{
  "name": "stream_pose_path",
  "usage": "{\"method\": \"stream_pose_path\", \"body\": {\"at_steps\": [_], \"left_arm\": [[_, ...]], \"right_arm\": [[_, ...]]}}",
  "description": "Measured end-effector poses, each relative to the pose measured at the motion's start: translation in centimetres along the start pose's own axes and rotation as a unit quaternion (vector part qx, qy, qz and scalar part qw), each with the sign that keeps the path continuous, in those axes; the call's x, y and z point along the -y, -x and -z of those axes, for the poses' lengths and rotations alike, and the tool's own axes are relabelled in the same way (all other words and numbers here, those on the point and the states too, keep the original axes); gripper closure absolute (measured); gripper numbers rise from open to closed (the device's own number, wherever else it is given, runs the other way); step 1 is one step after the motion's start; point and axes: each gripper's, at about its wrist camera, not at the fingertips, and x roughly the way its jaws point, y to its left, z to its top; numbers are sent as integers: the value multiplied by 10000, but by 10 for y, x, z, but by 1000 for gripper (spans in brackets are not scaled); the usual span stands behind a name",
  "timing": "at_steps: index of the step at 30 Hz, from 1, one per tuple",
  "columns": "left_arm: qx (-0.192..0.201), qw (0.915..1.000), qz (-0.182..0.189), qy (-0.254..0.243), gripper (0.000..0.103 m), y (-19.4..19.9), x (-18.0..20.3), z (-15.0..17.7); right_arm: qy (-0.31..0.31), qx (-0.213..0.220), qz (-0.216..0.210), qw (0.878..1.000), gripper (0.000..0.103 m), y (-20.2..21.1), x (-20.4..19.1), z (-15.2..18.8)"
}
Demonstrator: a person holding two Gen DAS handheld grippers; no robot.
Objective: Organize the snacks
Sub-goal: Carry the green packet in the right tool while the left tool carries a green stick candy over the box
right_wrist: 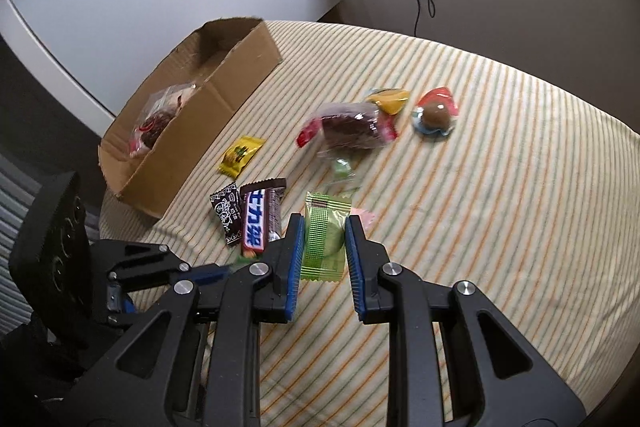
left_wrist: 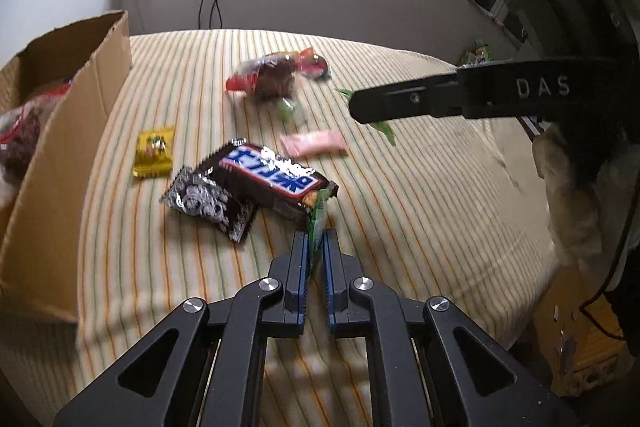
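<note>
My left gripper (left_wrist: 316, 247) is shut on the edge of a small green-wrapped snack (left_wrist: 318, 217), close to the Snickers bar (left_wrist: 272, 179) and a black-and-white packet (left_wrist: 208, 203). My right gripper (right_wrist: 322, 231) is shut on a light green snack packet (right_wrist: 324, 239) and holds it above the striped cloth (right_wrist: 500, 167). The right gripper also shows from the side in the left wrist view (left_wrist: 360, 103). A cardboard box (right_wrist: 192, 131) at the left holds a clear bag of dark snacks (right_wrist: 156, 123).
On the cloth lie a yellow packet (right_wrist: 240, 155), a bag of dark snacks with red ends (right_wrist: 348, 127), a round chocolate in foil (right_wrist: 434, 115), a pink packet (left_wrist: 314, 143) and a small green candy (right_wrist: 342, 169). Cables hang on the wall behind.
</note>
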Motion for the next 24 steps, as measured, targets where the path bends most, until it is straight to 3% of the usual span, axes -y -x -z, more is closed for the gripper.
{"method": "stream_pose_path", "body": {"at_steps": [14,24], "left_arm": [[203,9995,-133,191,98,18,-12,19],[700,9963,-297,394,98,59,-35,5]], "right_arm": [[229,-10,36,9997,81,-2,-23,1],[469,107,-64,9988,81,2,-48,-12]]}}
